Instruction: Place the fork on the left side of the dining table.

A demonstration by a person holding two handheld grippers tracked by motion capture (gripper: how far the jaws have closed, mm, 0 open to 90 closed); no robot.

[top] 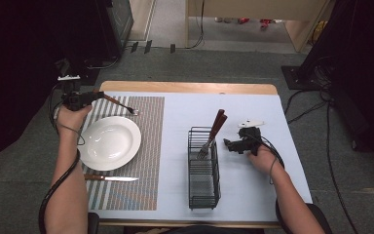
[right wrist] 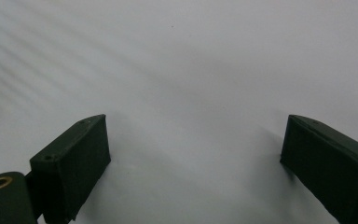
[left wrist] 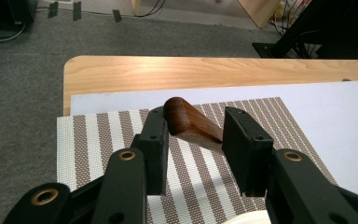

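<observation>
A: Far left of the high view, left tool (top: 93, 96) sits at the mat's (top: 148, 146) top-left corner. The fork (top: 121, 104) handle runs right from it, tines just above the plate (top: 110, 142).

B: Still gripping?

A: No. In the left gripper view the wooden handle (left wrist: 189, 123) lies between the jaws, resting against the left one, w/ a clear gap to the right one. So it's open around it, handle down on the mat. No earlier pic, so that's all I'll say.

B: Risk?

A: Handle leans on that left jaw. I reckon pulling the tool away sideways could drag the fork askew, or nudge the tines onto the plate rim. Lift straight out instead.

B: Below the plate?

A: Knife (top: 111, 178), lower left, lying across the mat, apart from the plate.

B: Center?

A: Wire caddy (top: 203, 170) w/ another fork (top: 210, 139) standing in it, handles leaning up-right.

B: Right side?

A: Right tool (top: 231, 145) just right of the caddy, jaws wide open over bare worktop (right wrist: 191, 70), holding nothing. Close enough that a careless swing could knock the caddy or tip the cutlery.
</observation>
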